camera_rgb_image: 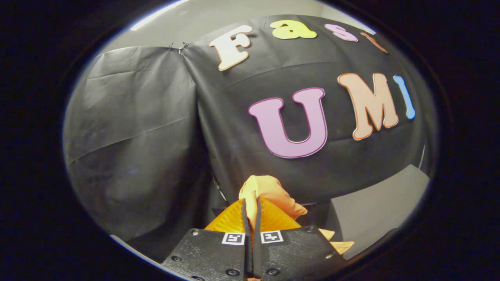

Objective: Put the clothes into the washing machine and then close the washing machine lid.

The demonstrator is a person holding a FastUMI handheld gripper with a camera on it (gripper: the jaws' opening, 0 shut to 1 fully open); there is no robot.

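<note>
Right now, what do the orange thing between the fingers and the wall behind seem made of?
Orange garment: soft matte fabric, probably; it bunches and folds where the gripper pinches it. Black wall: thin cloth, slight sheen; long creases, hanging folds.

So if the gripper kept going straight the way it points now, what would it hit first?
Probably the black cloth wall of the booth. The gripper is shut on an orange cloth, and nothing else shows between that bunched cloth and the wall, though depth is hard to judge.

Recording booth, not a home: creased black cloth wall [133, 128] clipped up under a pale ceiling [242, 15].
</note>
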